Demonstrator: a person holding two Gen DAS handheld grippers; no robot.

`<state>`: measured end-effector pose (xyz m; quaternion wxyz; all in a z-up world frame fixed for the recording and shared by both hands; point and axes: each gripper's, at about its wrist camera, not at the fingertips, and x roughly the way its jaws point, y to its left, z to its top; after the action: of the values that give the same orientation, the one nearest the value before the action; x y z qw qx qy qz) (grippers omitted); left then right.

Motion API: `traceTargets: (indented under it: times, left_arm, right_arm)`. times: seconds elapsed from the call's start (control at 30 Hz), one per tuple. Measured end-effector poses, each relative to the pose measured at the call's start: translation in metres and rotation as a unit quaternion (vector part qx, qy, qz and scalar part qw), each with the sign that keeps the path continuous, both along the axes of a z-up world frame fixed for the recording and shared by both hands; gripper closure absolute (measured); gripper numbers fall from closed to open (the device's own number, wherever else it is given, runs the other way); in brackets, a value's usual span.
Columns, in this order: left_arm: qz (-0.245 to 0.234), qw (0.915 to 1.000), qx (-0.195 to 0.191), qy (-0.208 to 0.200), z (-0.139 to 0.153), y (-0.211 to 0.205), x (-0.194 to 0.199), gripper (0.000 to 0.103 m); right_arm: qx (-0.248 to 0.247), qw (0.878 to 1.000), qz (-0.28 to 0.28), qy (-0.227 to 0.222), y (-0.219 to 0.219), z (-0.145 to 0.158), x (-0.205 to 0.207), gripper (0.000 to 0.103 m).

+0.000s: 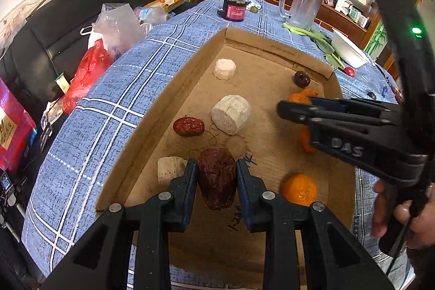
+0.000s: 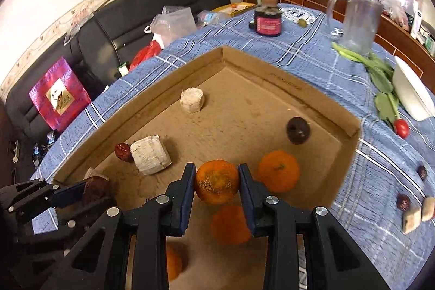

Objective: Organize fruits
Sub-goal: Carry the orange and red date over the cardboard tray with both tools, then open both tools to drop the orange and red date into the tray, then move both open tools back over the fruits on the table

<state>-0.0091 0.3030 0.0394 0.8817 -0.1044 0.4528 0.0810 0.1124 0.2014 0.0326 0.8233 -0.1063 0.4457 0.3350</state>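
**Both grippers hold fruit over the cardboard tray**

At the far left, beyond the edge of the blue plaid tablecloth (image 2: 312, 56), a black sofa (image 2: 152, 2) carries a magenta gift bag (image 2: 58, 94) and a red plastic bag (image 1: 87, 72).

The shallow cardboard tray (image 1: 168, 89) lies on the cloth. Near its left wall sit a cut white chunk (image 1: 170, 169), a small red date (image 1: 188, 126) and, just beside that date, a larger white cylinder (image 1: 231, 114); a further white piece (image 1: 224, 69) lies toward the far corner.

The left gripper (image 1: 216, 177) is closed to the width of a large wrinkled red date (image 1: 217, 178), both pads pressing its sides, and it holds the date over the near-left part of the tray.

To its right, the right gripper (image 2: 216, 182) is closed in the same way on a mandarin orange (image 2: 216, 181), a pad against each side, held over the tray's near-right area. Below and around it lie three more oranges: one at the near edge (image 2: 174, 264), one under the held fruit (image 2: 229, 224) and one just right of it (image 2: 278, 171). A dark round fruit (image 2: 298, 130) rests near the tray's far right wall.

Behind the tray stand a dark jar with a pink label (image 2: 267, 18) and a clear glass mug (image 2: 359, 21). Further right on the cloth are leafy greens (image 2: 380, 78), a white bowl (image 2: 413, 97), a red radish (image 2: 401, 128), two small dark dates (image 2: 403, 202) and two pale chunks (image 2: 412, 219).
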Motion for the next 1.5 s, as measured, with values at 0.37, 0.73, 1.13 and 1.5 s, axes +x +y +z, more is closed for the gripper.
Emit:
traceTargets:
  times: [0.37,0.73,1.13,1.5]
  left_arm:
    - [-0.007,0.9999,0.003,0.008,-0.008,-0.005,0.007,0.076]
    - [0.004,0.9997,-0.002,0.023,-0.014,-0.003,0.005,0.074]
    - [0.023,0.9994,0.027,0.005,0.005,-0.010,-0.012,0.047]
    - [0.031,0.9958,0.083,-0.023,0.029,-0.040,-0.023,0.035]
  right_arm:
    - [-0.017,1.000,0.016,0.004,0.016,-0.016,0.008,0.069]
    - [-0.025,1.000,0.011,0.000,0.016,-0.015,0.007,0.062]
    - [-0.018,1.000,-0.002,-0.018,-0.008,0.006,-0.014,0.056]
    - [-0.001,0.998,-0.058,-0.033,-0.088,0.027,-0.047,0.056]
